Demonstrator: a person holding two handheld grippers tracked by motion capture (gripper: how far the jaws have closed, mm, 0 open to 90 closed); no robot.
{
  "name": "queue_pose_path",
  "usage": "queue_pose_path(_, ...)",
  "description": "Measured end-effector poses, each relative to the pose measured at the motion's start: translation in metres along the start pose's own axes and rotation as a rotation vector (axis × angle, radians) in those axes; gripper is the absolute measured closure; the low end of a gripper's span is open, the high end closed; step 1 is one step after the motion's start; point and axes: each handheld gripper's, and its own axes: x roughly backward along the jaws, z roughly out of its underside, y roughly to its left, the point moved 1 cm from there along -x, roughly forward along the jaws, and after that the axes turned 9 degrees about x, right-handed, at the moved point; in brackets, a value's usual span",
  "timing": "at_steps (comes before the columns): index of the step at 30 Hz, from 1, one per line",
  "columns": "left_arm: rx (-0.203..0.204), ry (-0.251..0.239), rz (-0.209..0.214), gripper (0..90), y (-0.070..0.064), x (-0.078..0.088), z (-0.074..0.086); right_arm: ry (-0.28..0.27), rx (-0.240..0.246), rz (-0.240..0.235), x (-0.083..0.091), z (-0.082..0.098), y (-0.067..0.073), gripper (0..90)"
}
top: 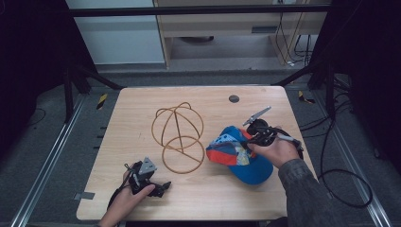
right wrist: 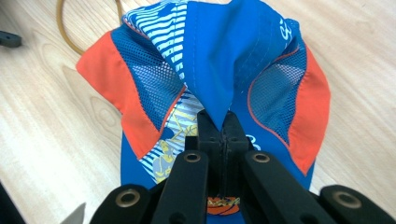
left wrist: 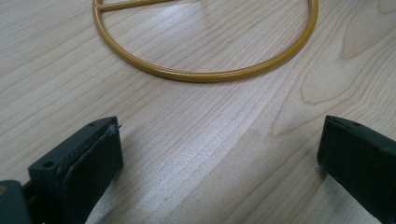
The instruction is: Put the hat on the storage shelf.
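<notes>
Two jaws of the right gripper [right wrist: 223, 122] pinch a fold of the blue cap [right wrist: 233, 56]; left gripper [left wrist: 219, 154] jaws stand apart over bare tabletop [left wrist: 196, 140], wire stand [left wrist: 205, 74] ahead.

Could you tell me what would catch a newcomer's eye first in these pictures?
The blue and orange cap at the table's right, pinched by its fabric in the right hand-held gripper. Next, the golden wire hat stand at the middle, with the left hand-held gripper open nearby.
</notes>
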Motion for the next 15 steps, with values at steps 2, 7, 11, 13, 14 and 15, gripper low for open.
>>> queue_pose_path(2,0.001,0.0,0.0,0.0,0.0,0.0,0.0,-0.007,0.006,0.007,0.008,-0.001,0.001,89.9)
queue_pose_path(7,0.0,0.0,-0.001,0.0,0.0,0.0,0.0,-0.028,0.015,0.006,0.021,-0.005,0.001,89.9)
queue_pose_path(11,0.0,-0.001,-0.002,0.0,0.0,0.0,0.0,-0.031,0.021,0.012,0.033,-0.009,0.001,89.9)
queue_pose_path(13,0.0,-0.001,-0.004,0.0,0.0,0.0,0.0,-0.032,0.018,0.02,0.038,-0.012,0.0,89.9)
queue_pose_path(14,0.001,-0.001,-0.004,0.0,0.0,0.0,0.0,-0.037,0.019,0.024,0.04,-0.013,0.0,89.8)
queue_pose_path(15,0.001,-0.001,-0.004,0.0,0.0,0.0,0.0,-0.041,0.017,0.026,0.043,-0.014,0.0,89.8)
